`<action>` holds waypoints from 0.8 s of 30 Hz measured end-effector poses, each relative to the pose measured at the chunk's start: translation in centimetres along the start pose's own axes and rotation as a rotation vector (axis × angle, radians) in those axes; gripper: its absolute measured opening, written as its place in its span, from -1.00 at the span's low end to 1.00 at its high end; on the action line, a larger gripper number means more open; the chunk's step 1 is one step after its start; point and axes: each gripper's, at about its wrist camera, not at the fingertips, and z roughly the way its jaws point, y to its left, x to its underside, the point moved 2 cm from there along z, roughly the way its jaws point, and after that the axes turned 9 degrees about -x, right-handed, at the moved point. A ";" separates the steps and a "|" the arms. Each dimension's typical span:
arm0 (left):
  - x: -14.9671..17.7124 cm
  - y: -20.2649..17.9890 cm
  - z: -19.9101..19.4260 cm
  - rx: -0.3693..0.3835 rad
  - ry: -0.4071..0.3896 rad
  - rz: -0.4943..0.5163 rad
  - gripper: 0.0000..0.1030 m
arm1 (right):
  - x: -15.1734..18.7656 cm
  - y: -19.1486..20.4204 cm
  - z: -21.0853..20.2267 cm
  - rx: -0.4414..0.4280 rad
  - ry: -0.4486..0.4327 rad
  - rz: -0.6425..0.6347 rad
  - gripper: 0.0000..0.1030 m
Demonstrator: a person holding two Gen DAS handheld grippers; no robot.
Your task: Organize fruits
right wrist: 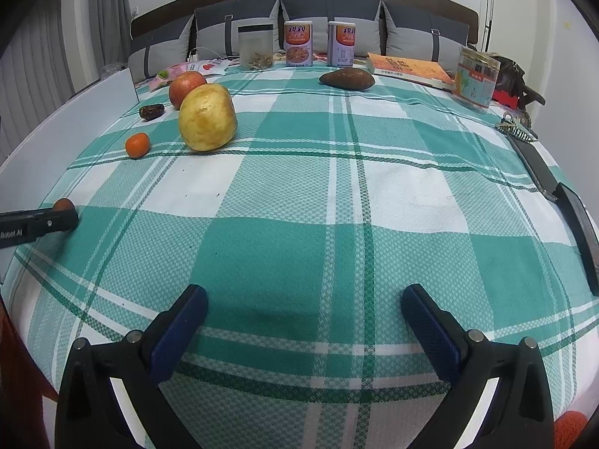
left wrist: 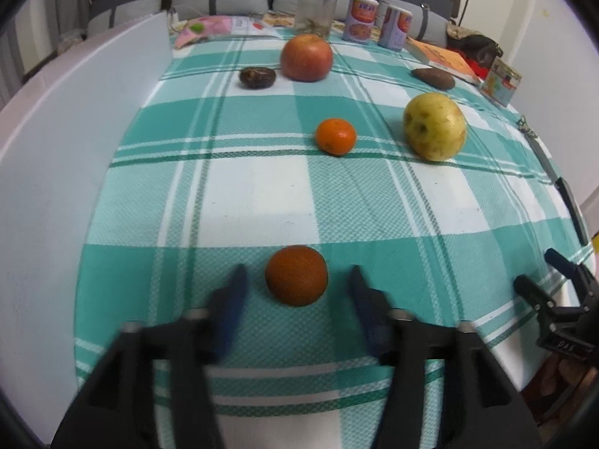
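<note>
Round dimpled orange [left wrist: 296, 275] on woven checked cloth [left wrist: 262, 194].

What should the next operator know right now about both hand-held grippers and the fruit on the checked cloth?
Left hand-held gripper: open, jaws either side of the near orange, pads not pressing it.
Right hand-held gripper: open, empty, over bare cloth.
Fruit: small orange mid-cloth, yellow pear to its right, red apple farther back with a dark date beside it, brown oblong piece at far right.
Done: nothing visibly grouped; all pieces lie scattered.
Left: probably gather them, starting with the near orange.
</note>
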 end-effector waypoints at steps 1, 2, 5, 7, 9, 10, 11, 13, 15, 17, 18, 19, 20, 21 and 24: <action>0.1 0.4 -0.3 0.001 -0.009 -0.012 0.40 | -0.2 0.0 -0.1 -0.003 0.010 0.011 0.99; 0.1 0.7 -0.5 0.008 -0.014 -0.020 0.43 | -0.6 0.0 -0.3 -0.021 0.009 0.032 1.00; 0.5 1.7 -1.1 0.020 -0.017 -0.048 0.47 | -2.8 0.9 -0.8 -0.100 -0.022 0.062 1.00; 0.8 2.4 -1.4 0.026 -0.019 -0.067 0.48 | -5.2 2.3 -0.4 -0.120 -0.029 0.023 1.00; 1.2 2.8 -1.7 0.033 -0.019 -0.084 0.48 | -8.4 3.9 0.6 -0.141 -0.030 -0.008 1.00; 1.4 2.9 -1.8 0.036 -0.019 -0.090 0.48 | -10.0 4.7 1.3 -0.150 -0.026 -0.022 1.00; 1.6 3.1 -1.9 0.042 -0.018 -0.098 0.48 | -11.6 5.6 2.4 -0.154 -0.011 -0.040 1.00; 2.0 3.4 -2.2 0.045 -0.019 -0.105 0.48 | -14.1 7.2 5.3 -0.132 0.051 -0.091 1.00; 2.2 3.7 -2.4 0.046 -0.022 -0.110 0.48 | -15.2 7.8 7.8 -0.110 0.123 -0.109 0.91; 2.3 4.2 -2.7 0.052 -0.030 -0.118 0.48 | -15.7 7.7 9.7 -0.121 0.182 -0.080 0.13; 2.3 4.4 -2.9 0.053 -0.035 -0.122 0.48 | -15.8 7.4 10.0 -0.131 0.194 -0.059 0.02; 2.3 4.5 -3.0 0.055 -0.039 -0.125 0.48 | -15.8 7.0 10.0 -0.144 0.196 -0.031 0.02; 2.3 4.8 -3.0 0.060 -0.044 -0.134 0.48 | -15.8 6.4 9.7 -0.165 0.201 0.010 0.02; 2.3 5.0 -3.0 0.066 -0.045 -0.142 0.48 | -15.6 5.8 9.5 -0.205 0.210 0.060 0.02; 2.2 5.2 -3.0 0.089 -0.047 -0.159 0.48 | -14.1 3.4 7.7 -0.430 0.238 0.300 0.02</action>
